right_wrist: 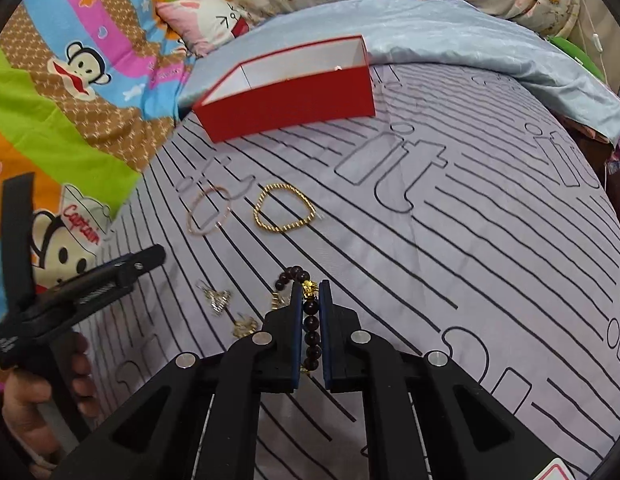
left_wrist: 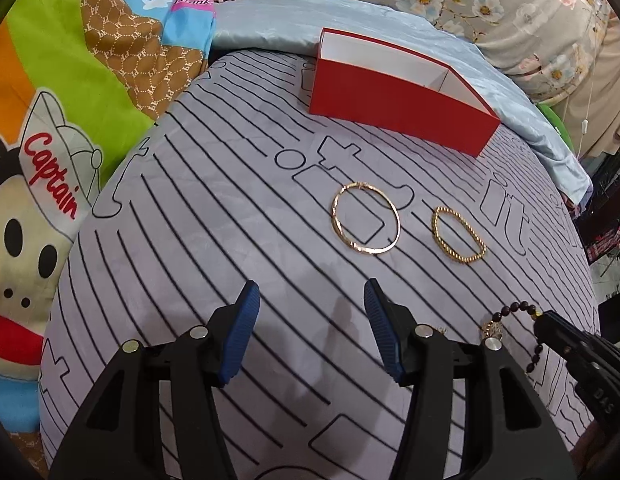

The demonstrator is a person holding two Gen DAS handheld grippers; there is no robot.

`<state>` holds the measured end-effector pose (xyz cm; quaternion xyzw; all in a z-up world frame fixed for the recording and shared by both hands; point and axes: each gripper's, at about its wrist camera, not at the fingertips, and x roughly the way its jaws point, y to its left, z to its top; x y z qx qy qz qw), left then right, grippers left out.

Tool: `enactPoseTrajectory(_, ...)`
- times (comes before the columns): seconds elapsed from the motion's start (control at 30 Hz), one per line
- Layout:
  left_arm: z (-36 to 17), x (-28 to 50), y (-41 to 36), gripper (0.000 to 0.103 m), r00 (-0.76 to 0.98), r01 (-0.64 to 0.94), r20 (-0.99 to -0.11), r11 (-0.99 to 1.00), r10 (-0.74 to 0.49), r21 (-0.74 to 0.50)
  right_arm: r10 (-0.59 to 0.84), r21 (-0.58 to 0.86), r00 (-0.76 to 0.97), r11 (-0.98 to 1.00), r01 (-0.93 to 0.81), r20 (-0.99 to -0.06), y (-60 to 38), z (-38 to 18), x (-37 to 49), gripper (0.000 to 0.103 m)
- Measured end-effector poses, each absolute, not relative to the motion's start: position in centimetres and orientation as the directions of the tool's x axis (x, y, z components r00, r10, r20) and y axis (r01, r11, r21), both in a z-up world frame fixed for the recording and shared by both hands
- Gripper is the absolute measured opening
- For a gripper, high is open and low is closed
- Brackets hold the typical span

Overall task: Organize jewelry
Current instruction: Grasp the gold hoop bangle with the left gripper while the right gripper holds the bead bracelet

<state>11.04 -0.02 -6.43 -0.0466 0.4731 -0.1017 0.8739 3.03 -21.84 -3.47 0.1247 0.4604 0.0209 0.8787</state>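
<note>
Striped bedding point(left_wrist: 230, 240) still holds two bangles point(left_wrist: 366, 219) at 6 o'clock of the box point(left_wrist: 394, 108); right gripper point(right_wrist: 311, 300) pinches the bead bracelet point(right_wrist: 312, 332), left gripper point(left_wrist: 310, 292) spread.

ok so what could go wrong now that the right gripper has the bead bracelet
1. The right gripper pinches only part of the bead bracelet; the rest hangs loose and could snag the small earrings beside it.
2. Round beads may slip from the narrow pads.
3. The red box sits far back on soft bedding, so the bracelet might drop on the way.
</note>
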Motion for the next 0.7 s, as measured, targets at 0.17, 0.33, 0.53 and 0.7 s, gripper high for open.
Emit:
enactPoseTrajectory(0.17, -6.3, 13.1, -0.7, 0.052, 0.547, 0.134, -0.806, 0.974, -0.226, -0.182, 0.179, 0.266, 0.601, 0.962, 0.057, -0.779, -21.8, -1.8, 3.5, 0.007)
enactPoseTrajectory(0.33, -6.5, 15.4, -1.8, 0.051, 0.555, 0.142, -0.800, 0.973, -0.229, -0.180, 0.206, 0.295, 0.614, 0.954, 0.046, -0.762, -21.8, -0.7, 3.9, 0.007)
enactPoseTrajectory(0.53, -7.9, 17.4, -2.8, 0.030, 0.535, 0.149, -0.815, 0.974, -0.223, -0.169, 0.206, 0.296, 0.613, 0.954, 0.047, -0.763, -21.9, -0.6, 4.1, 0.007)
enactPoseTrajectory(0.7, -8.1, 17.5, -3.3, 0.017, 0.560, 0.162, -0.803, 0.978, -0.203, -0.133, 0.211, 0.301, 0.612, 0.953, 0.045, -0.762, -22.0, -0.5, 4.3, 0.007)
